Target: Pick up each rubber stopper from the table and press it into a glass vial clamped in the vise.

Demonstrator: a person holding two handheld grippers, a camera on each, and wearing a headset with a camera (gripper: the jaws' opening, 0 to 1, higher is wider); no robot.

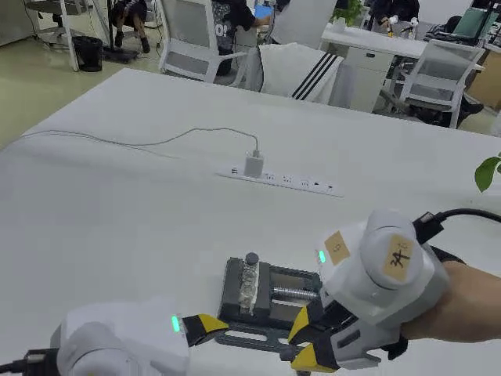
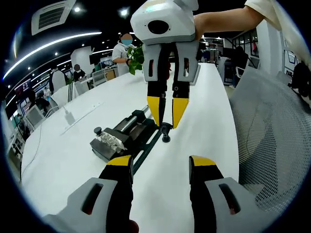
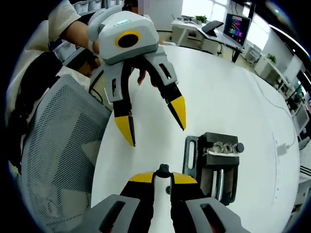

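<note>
Chunky dark metal vise (image 1: 262, 305) on a smooth white table (image 1: 156, 204), with clear glass vials (image 1: 249, 283) clamped in it and the one at the vise's far end capped black. Office desks and mesh chairs behind the vise. The right gripper (image 3: 162, 180) pinches a small round black rubber stopper (image 2: 165, 130) in its yellow tips, just beside the vise's base. The left gripper (image 2: 160, 164) gapes wide with nothing in it, near the vise.

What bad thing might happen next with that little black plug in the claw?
1. The right claw pinches the rubber stopper only at its very tips, so it might pop out and roll away across the table.
2. The glass vials sit close together in the vise; a crooked or hard push might crack one.
3. The open left claw hangs close by and might bump the right one.
</note>
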